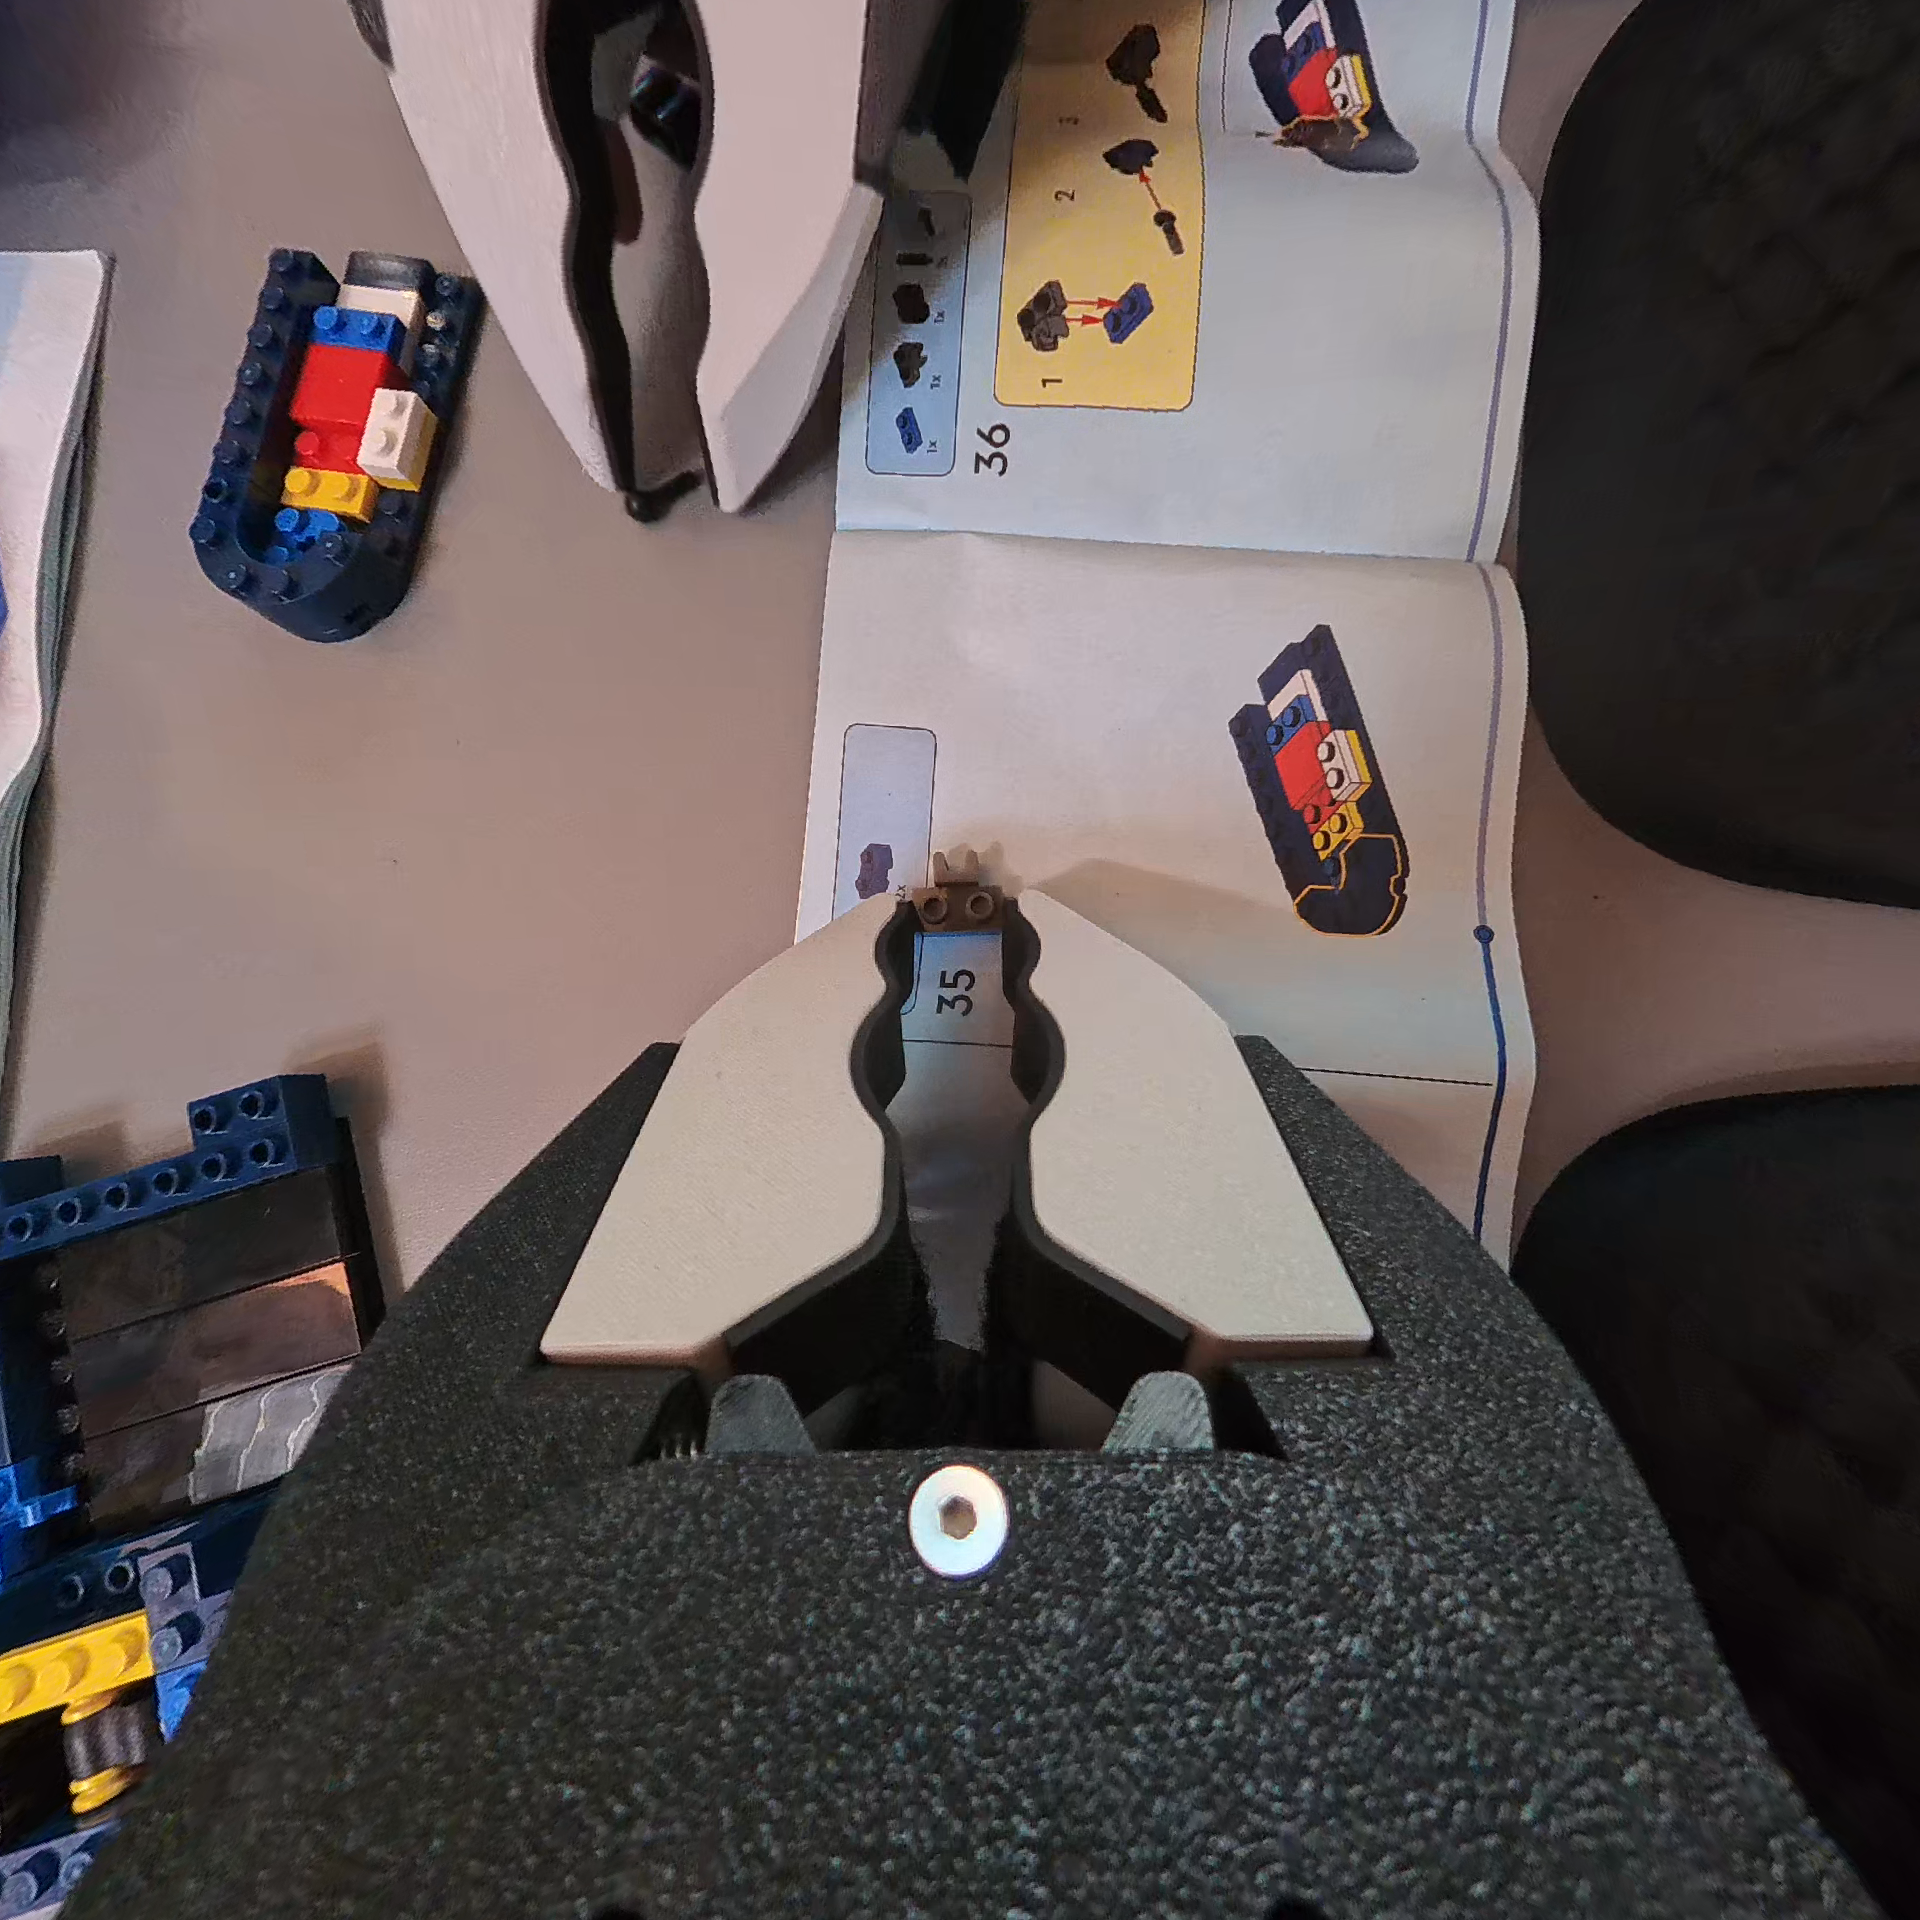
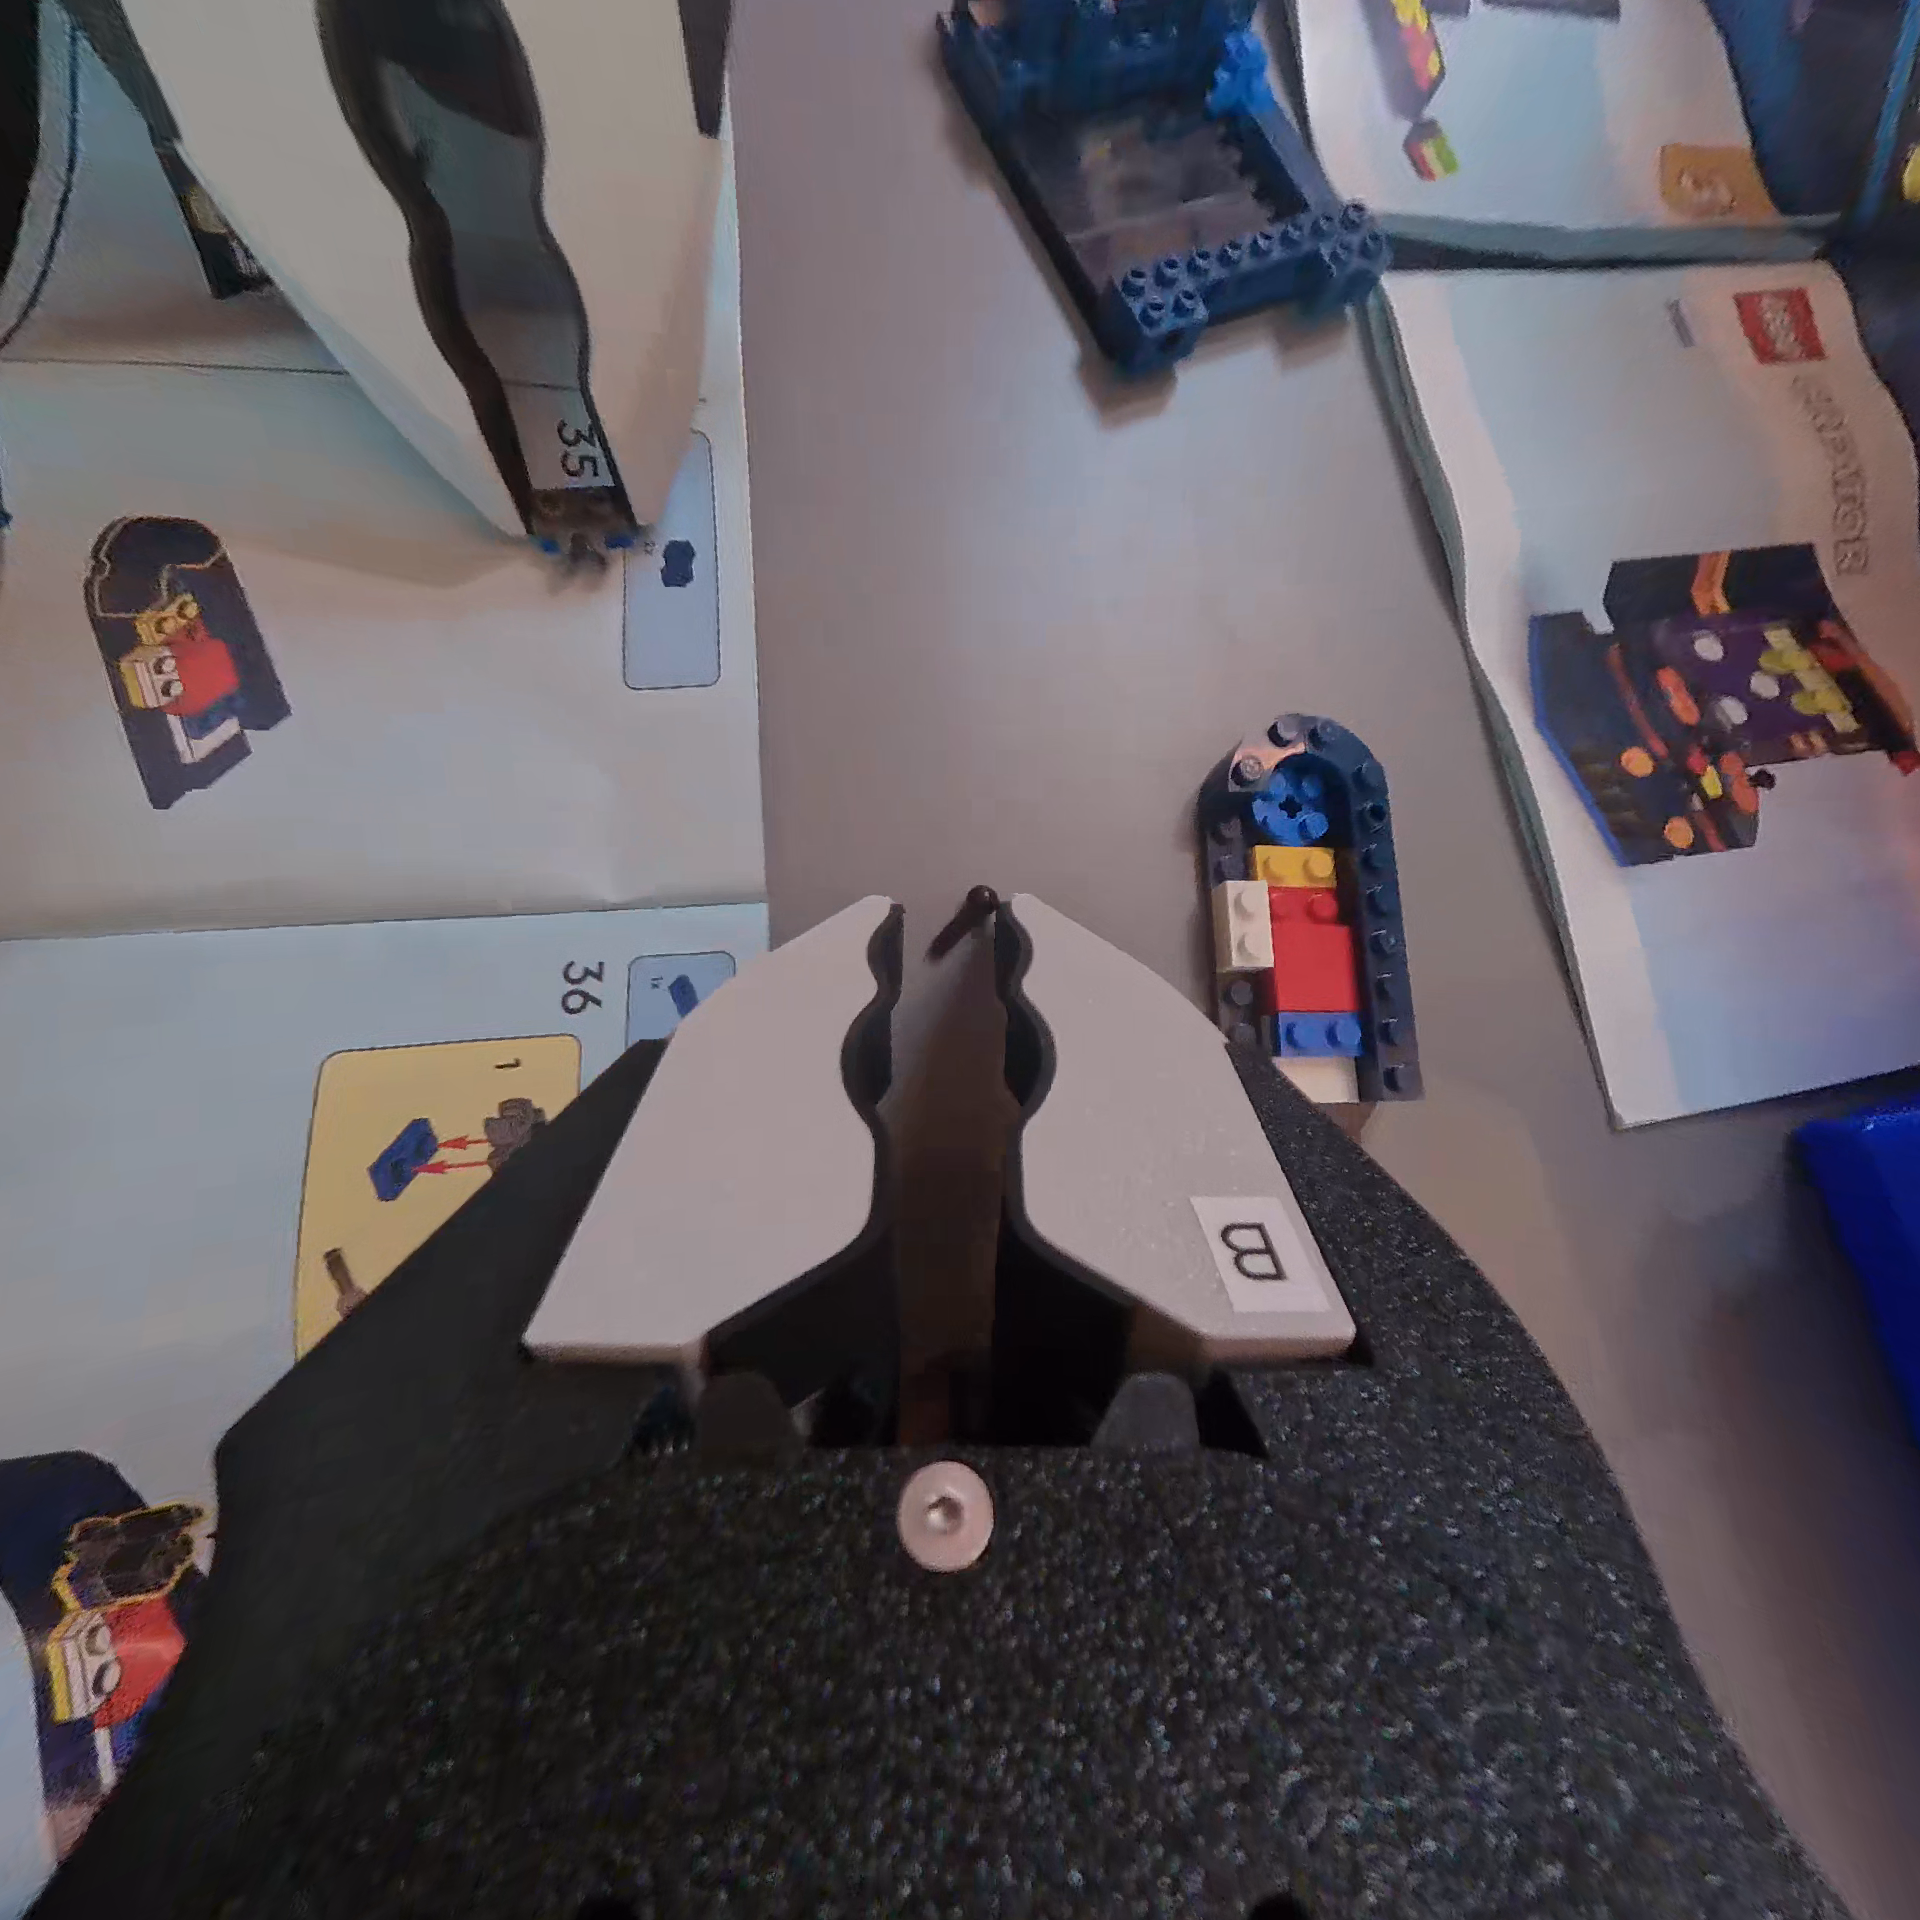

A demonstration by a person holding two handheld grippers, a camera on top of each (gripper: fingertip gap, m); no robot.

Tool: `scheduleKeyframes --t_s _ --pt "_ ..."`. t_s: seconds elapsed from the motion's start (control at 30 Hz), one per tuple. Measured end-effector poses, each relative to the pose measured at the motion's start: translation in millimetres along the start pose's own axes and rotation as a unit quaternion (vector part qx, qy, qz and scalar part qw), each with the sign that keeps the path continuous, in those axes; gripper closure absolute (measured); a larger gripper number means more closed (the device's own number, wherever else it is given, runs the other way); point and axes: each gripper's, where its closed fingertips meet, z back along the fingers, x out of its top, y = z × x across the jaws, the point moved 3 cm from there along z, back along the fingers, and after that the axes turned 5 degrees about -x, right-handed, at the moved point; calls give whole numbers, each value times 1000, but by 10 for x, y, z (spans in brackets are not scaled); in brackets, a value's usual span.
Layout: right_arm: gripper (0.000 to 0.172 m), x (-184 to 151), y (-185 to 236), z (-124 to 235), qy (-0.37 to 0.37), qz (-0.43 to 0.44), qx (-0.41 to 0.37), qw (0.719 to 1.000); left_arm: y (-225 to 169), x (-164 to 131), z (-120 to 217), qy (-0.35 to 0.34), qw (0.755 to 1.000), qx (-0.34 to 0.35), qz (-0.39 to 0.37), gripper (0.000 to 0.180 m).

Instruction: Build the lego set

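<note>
Between left claw (image 1: pixel 958 909) tips, brown brick (image 1: pixel 958 906), over booklet (image 1: pixel 1143 675)

Both wrist cameras are looking steeply down along their own fingers, close over the grey table (image 1: pixel 520 831). They are facing roughly opposite ways, each catching the other gripper at its top edge, and both are sharing the open instruction booklet (image 1: pixel 1143 665) and the small brick boat (image 2: pixel 1309 914).
</note>
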Motion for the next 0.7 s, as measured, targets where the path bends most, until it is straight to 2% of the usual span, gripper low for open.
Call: scheduleKeyframes --t_s 0.07,0.17,0.4,0.53,0.63,0.7 --pt "156 4 -12 -14 2 -20 -2 1000 1 -1 0 -2 1000 -1 1 164" --pt "168 6 -39 -31 11 -27 -21 999 1 -2 0 -5 1000 -2 3 164" --pt "169 26 -32 -47 4 14 -34 999 1 -1 0 -4 1000 -1 1 164" --pt "169 126 73 -49 -24 34 -4 999 0 -1 1 -5 1000 2 1 164" --pt "170 375 309 57 -70 49 57 995 0 -1 1 -5 1000 2 1 164" --pt "170 442 441 19 -61 59 81 993 1 -1 1 -5 1000 2 0 164"
